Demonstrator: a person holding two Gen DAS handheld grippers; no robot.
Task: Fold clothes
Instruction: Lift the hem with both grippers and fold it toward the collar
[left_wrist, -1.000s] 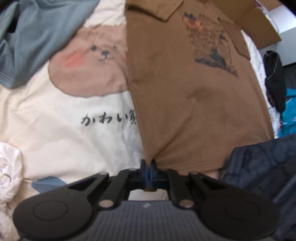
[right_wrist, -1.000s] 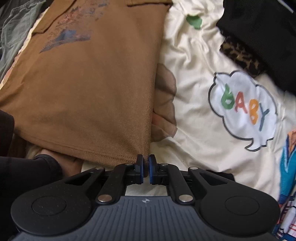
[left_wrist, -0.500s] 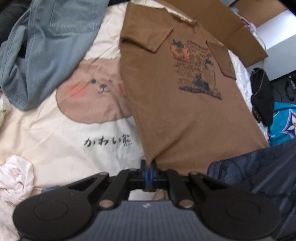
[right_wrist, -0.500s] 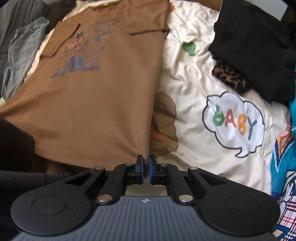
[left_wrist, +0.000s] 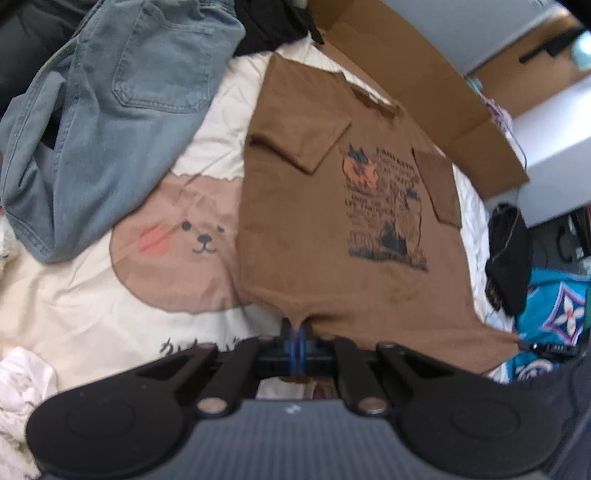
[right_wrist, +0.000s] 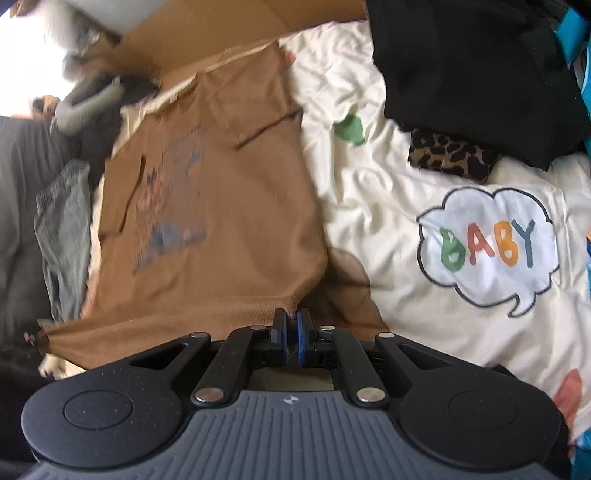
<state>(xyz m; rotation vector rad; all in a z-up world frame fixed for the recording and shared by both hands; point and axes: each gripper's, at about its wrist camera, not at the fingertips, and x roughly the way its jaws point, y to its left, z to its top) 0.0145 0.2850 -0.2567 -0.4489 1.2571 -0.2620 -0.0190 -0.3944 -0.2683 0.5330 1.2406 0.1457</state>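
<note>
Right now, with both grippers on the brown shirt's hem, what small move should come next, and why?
Probably carry the hem toward the collar: left gripper and right gripper each pinch a bottom corner of the brown T-shirt, its sleeves already folded in.

Cream bedspread (left_wrist: 92, 314) printed with bear face (left_wrist: 199, 240) and "BABY" speech bubble (right_wrist: 487, 247). Flattened cardboard (left_wrist: 424, 92) at far edge; white furniture (left_wrist: 554, 147) beyond. Daylight, bright.
</note>
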